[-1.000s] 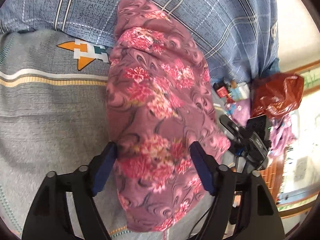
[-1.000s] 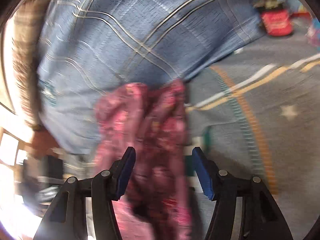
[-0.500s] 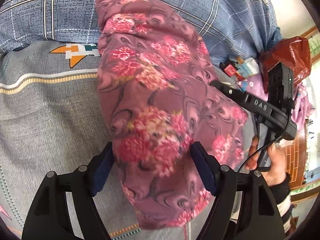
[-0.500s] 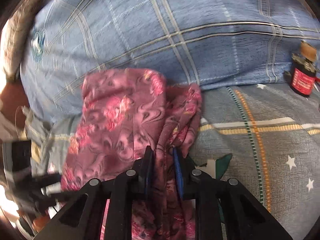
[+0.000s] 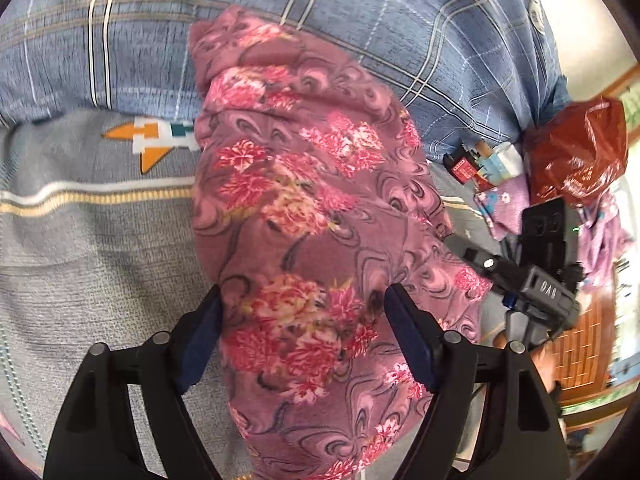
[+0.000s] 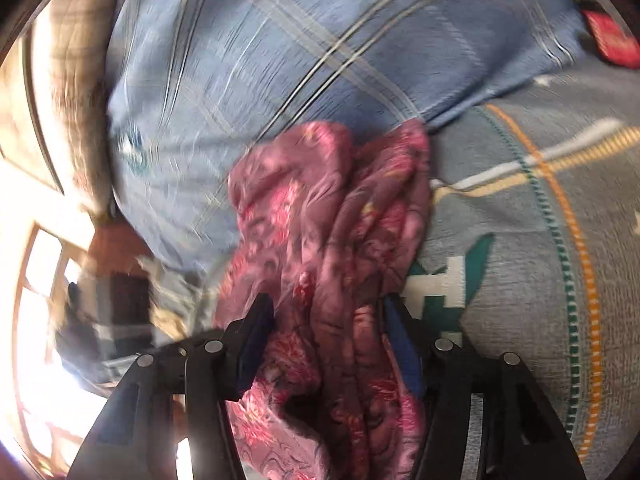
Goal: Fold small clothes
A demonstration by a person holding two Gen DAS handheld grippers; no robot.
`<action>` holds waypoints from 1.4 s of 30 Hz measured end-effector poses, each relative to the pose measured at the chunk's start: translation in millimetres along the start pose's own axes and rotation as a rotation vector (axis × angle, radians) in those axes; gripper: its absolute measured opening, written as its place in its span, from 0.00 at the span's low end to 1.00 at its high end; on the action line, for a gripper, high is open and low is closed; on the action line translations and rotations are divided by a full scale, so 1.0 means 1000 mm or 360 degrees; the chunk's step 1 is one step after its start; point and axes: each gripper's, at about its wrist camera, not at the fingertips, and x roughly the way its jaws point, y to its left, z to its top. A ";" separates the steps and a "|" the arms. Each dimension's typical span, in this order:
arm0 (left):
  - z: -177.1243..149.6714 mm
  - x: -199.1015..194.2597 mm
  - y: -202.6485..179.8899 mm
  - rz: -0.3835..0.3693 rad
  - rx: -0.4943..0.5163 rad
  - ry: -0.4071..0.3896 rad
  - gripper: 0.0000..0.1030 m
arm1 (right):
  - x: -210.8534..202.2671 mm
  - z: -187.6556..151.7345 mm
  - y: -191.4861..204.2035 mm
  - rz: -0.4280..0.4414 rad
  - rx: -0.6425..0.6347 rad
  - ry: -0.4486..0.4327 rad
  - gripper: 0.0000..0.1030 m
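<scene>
The floral garment [image 5: 304, 216] is a small piece of soft mauve-pink cloth printed with red and pink flower clusters and dark swirling lines. It lies as a bunched, rounded bundle on the grey patterned bedspread [image 5: 92, 248], its far end resting against the blue checked pillow [image 5: 400, 32]. In the left wrist view its upper face looks smooth and domed. In the right wrist view, which is blurred, the same cloth [image 6: 340, 240] shows deep lengthwise folds and a crumpled, gathered edge.
</scene>
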 end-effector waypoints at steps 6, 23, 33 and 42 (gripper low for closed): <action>-0.005 -0.022 -0.002 0.0011 0.0004 -0.0089 0.36 | -0.001 -0.008 0.058 -0.0451 -0.0386 -0.0003 0.30; -0.050 -0.125 -0.003 0.0105 0.0152 -0.0257 0.10 | -0.026 -0.054 0.165 -0.0518 -0.0467 -0.0067 0.05; -0.030 -0.064 0.046 0.0049 -0.0121 0.0038 0.54 | -0.039 -0.067 0.048 -0.0402 0.0104 -0.0184 0.56; -0.028 -0.025 0.059 -0.0232 -0.0273 0.0158 0.76 | -0.016 -0.044 0.004 0.0042 0.0206 -0.0113 0.67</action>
